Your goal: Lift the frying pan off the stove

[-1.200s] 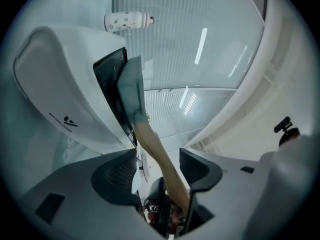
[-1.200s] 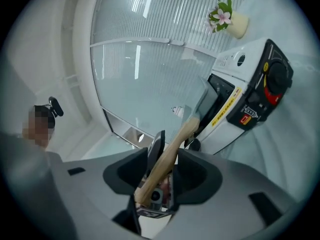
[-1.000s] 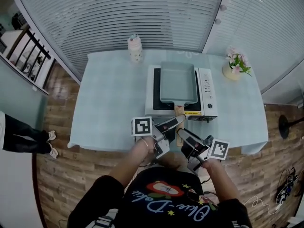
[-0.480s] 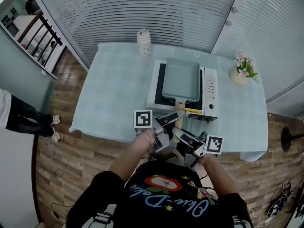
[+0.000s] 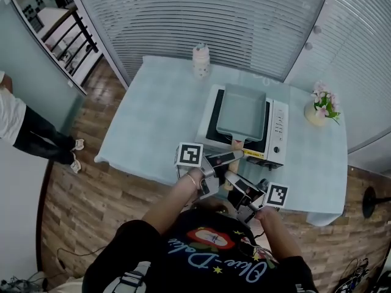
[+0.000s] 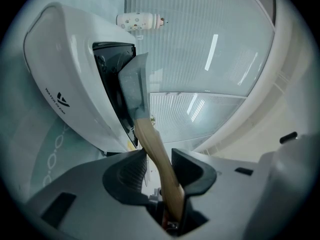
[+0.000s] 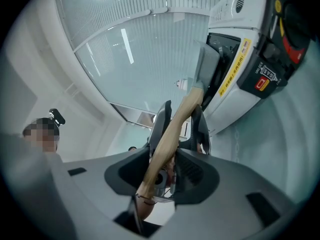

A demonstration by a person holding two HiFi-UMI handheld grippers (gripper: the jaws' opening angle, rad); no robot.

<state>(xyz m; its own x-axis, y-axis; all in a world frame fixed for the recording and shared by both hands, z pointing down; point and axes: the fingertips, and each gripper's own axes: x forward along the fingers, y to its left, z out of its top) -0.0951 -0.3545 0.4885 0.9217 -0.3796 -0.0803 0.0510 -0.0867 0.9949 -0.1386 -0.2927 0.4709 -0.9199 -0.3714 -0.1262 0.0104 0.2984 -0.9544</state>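
Observation:
A grey rectangular frying pan (image 5: 242, 112) sits on the white tabletop stove (image 5: 278, 133). Its wooden handle (image 5: 235, 146) points toward me. My left gripper (image 5: 227, 157) straddles the handle near the stove. In the left gripper view the handle (image 6: 150, 139) runs between the jaws of the gripper (image 6: 159, 154), which are closing; it touches one pad, with a sliver of gap at the other. My right gripper (image 5: 235, 180) is behind it at the handle's end. Its jaws (image 7: 162, 156) are closing around the handle (image 7: 172, 124) without pressing.
A white bottle (image 5: 200, 60) stands at the table's far edge, and a flower vase (image 5: 321, 108) is at the right of the stove. The table (image 5: 159, 121) has a pale blue cloth. A person (image 5: 24, 127) stands on the wooden floor at the left.
The head view has swung, so the table now sits further right and lower. Both grippers stay at the pan's handle, a little closer together. The pan has not moved.

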